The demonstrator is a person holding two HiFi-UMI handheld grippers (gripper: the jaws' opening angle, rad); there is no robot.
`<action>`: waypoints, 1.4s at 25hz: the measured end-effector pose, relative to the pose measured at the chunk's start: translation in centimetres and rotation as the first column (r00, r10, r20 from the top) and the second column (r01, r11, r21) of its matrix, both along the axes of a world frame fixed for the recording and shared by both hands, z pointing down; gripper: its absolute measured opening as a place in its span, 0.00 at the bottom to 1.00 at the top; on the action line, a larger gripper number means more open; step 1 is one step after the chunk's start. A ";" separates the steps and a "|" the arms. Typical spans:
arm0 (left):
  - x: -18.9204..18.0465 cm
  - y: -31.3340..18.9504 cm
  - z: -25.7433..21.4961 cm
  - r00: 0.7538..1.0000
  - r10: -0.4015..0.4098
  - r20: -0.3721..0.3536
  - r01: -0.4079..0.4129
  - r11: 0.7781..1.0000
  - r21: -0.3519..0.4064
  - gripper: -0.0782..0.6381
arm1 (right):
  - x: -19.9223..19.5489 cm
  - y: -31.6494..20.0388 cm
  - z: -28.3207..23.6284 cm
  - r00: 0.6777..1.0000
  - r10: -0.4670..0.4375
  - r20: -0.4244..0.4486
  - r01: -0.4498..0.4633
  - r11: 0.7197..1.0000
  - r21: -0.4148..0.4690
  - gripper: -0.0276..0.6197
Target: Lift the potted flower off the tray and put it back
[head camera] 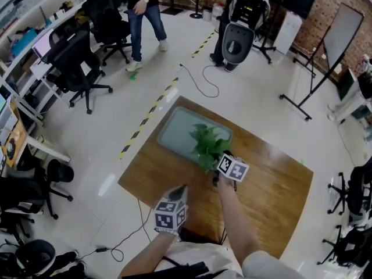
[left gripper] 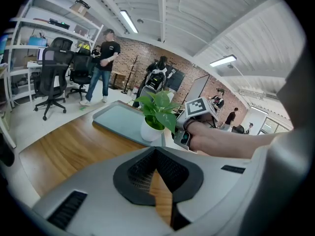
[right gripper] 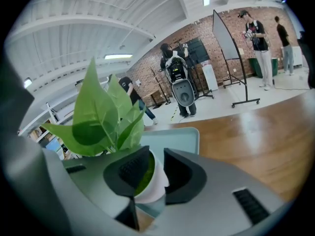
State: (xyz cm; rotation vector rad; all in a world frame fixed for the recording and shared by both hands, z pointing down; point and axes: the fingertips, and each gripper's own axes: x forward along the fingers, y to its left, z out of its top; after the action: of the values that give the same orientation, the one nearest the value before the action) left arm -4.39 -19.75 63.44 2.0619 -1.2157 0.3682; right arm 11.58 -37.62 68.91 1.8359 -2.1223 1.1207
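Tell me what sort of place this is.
Probably a robotics lab or workshop office: a white-and-black standing robot, black swivel office chairs, yellow-and-black striped floor tape and a red brick wall.

The left gripper (left gripper: pixel 156 150), grey with black ribbed pads, has its jaws closed tip to tip, and only the brown wooden tabletop (left gripper: pixel 69 149) shows in the gap behind the tips. Straight ahead of the tips, a green-leaved plant in a small white pot (left gripper: pixel 150 130) stands at the near right corner of a pale blue-green rectangular tray (left gripper: pixel 115 118). The tray stretches away ahead and to the left. Ahead to the right, a hand (left gripper: pixel 209 140) holds the right gripper (left gripper: pixel 179 135), with its marker cube, close beside the pot.
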 end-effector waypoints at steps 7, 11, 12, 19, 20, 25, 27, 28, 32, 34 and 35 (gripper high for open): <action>-0.1 0.6 -0.7 1.000 -0.004 -0.003 0.004 1.000 0.011 0.10 | 2.8 0.6 -3.4 0.994 0.106 0.027 -0.108 0.992 0.062 0.23; -0.2 1.5 -1.4 1.000 -0.010 -0.011 0.010 0.999 0.032 0.10 | 5.1 2.5 -5.0 0.987 0.155 0.031 -0.157 0.984 0.083 0.21; -0.3 1.7 -1.7 1.000 -0.013 -0.014 0.013 0.999 0.040 0.10 | 5.6 3.2 -5.4 0.987 0.160 0.028 -0.162 0.983 0.086 0.19; -0.7 5.3 -4.5 0.997 -0.063 -0.035 0.067 0.992 0.111 0.10 | 7.4 10.6 -9.0 0.992 0.118 0.037 -0.122 0.983 0.136 0.04; -0.8 5.7 -5.1 0.997 -0.072 -0.041 0.077 0.989 0.125 0.10 | 7.3 11.8 -9.7 0.995 0.099 0.031 -0.102 0.984 0.144 0.04; -2.0 9.4 -6.7 0.992 -0.104 -0.075 0.116 0.979 0.168 0.10 | 2.0 19.6 -11.6 0.996 -0.094 0.005 0.092 0.984 0.149 0.04; -1.9 11.0 -6.9 0.991 -0.105 -0.087 0.119 0.977 0.175 0.10 | -0.4 23.1 -11.8 0.985 -0.172 0.017 0.168 0.976 0.138 0.04; -1.8 11.7 -7.0 0.990 -0.104 -0.092 0.119 0.977 0.176 0.10 | -1.2 24.7 -12.0 0.981 -0.195 0.023 0.190 0.972 0.136 0.04; -1.1 14.2 -7.5 0.988 -0.113 -0.106 0.131 0.975 0.179 0.10 | -2.4 29.0 -12.2 0.967 -0.246 0.060 0.236 0.962 0.138 0.04; -0.6 15.2 -7.8 0.987 -0.121 -0.110 0.140 0.974 0.181 0.10 | -2.2 30.5 -11.5 0.961 -0.264 0.083 0.252 0.959 0.128 0.04; -0.4 15.6 -7.9 0.986 -0.126 -0.112 0.145 0.972 0.182 0.10 | -1.9 31.2 -11.2 0.959 -0.270 0.084 0.259 0.958 0.122 0.04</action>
State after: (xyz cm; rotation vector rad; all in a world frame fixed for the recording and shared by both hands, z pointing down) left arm -4.77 -4.15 55.51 2.1138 -1.3670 0.0863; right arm 9.67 -6.41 57.71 1.5024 -2.4419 1.0706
